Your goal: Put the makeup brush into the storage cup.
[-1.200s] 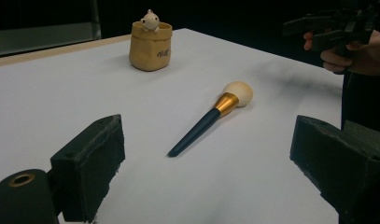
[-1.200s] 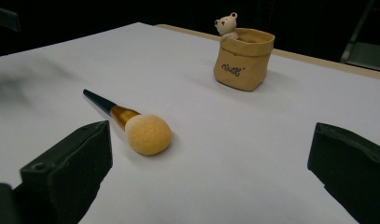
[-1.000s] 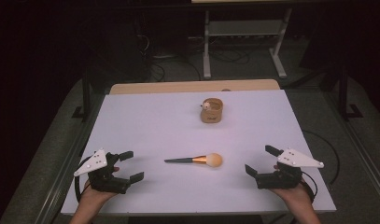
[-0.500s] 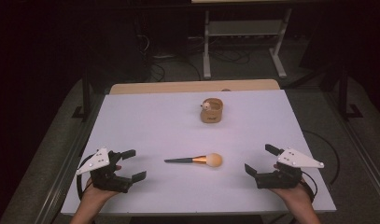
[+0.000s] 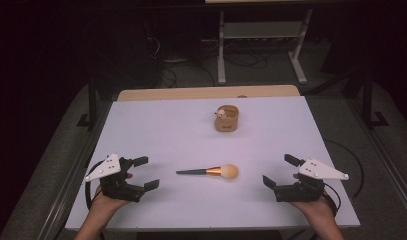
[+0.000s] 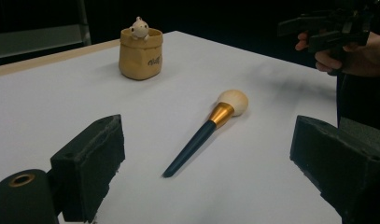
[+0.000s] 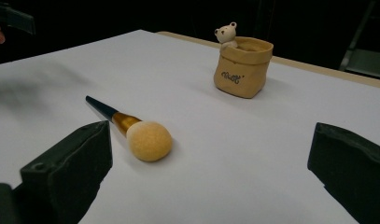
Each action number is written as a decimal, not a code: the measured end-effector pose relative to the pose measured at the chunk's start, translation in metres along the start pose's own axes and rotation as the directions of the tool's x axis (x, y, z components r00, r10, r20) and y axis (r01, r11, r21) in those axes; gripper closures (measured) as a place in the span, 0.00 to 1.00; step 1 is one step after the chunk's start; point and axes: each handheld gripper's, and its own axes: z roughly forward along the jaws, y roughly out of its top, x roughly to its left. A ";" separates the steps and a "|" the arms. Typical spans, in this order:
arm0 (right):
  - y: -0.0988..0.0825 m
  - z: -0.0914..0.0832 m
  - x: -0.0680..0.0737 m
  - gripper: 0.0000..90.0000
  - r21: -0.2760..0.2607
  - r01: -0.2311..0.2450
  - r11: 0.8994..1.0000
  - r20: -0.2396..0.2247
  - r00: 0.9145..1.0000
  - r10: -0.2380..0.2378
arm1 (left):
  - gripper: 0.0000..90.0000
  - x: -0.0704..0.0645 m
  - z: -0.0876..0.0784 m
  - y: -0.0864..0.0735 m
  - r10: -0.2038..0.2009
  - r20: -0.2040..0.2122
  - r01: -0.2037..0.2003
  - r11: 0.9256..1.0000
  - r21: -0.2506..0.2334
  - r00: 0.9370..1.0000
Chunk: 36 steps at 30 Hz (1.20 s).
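Note:
A makeup brush (image 5: 211, 172) with a dark handle, gold ferrule and round tan head lies flat near the table's front middle, head pointing right (image 6: 204, 131) (image 7: 131, 128). A tan bag-shaped pot (image 5: 226, 118) with a small bear figure on its rim stands upright farther back (image 6: 140, 48) (image 7: 242, 65). My left gripper (image 5: 145, 173) rests open at the front left, apart from the brush. Open too, my right gripper (image 5: 282, 171) sits at the front right, nothing between its jaws.
The white table (image 5: 161, 125) has a wooden strip along its far edge. Behind it stands a metal frame stand (image 5: 261, 40) on dark floor with cables. The right hand and its gripper (image 6: 332, 28) show in the left gripper view.
The left gripper has shifted slightly right and toward the brush. Brush, pot and right gripper have not moved.

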 end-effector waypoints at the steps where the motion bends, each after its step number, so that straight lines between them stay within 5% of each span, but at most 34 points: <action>1: 0.000 0.000 0.000 0.00 0.000 0.000 1.000 0.000 1.000 0.000 | 0.11 0.000 0.000 0.000 0.000 0.000 0.000 1.000 0.000 1.000; 36: 0.004 0.003 0.001 0.00 -0.005 -0.001 1.000 -0.006 1.000 0.001 | 0.11 0.012 0.013 0.016 0.007 0.023 -0.006 1.000 -0.010 1.000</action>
